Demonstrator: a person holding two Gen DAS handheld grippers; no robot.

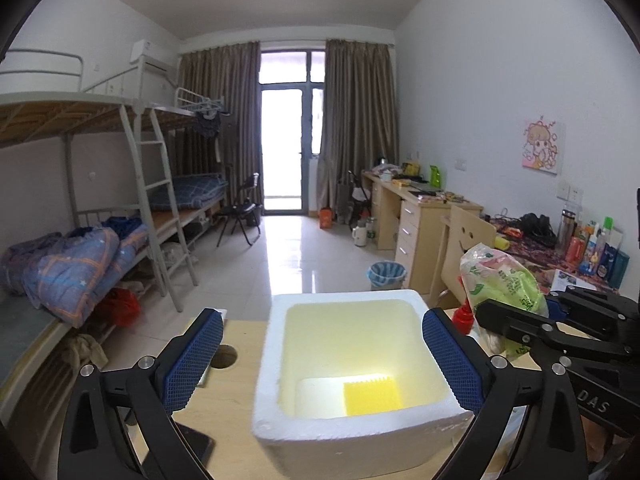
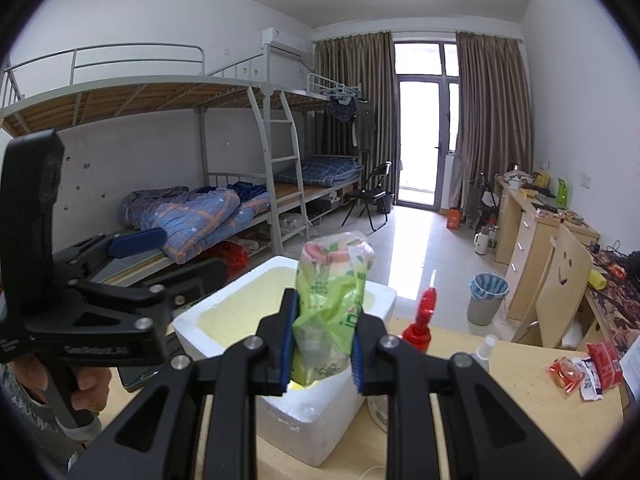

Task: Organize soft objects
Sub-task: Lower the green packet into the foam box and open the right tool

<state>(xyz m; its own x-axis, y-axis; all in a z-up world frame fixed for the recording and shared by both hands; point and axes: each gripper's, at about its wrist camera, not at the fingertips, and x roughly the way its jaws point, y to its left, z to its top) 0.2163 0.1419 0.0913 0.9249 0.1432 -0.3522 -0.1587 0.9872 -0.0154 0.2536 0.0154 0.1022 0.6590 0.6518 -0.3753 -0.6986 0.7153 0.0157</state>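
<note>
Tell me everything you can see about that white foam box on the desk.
The white foam box looks like thick-walled polystyrene, roughly square, open-topped with no lid in view. Its inside glows pale yellow, and a yellow ridged sponge-like piece lies on the bottom beside a white patch. It stands upright on the wooden desk. The open left gripper straddles its near edge, pads apart from it. The right gripper holds a green plastic bag over its rim.

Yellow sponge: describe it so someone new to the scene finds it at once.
Find the white foam box on the wooden desk, between the open left gripper's blue pads. Look down inside: the yellow sponge lies flat on the box floor, toward the near wall. It is the only bright yellow, ridged thing there; the green bag is clamped in the right gripper instead.
</note>
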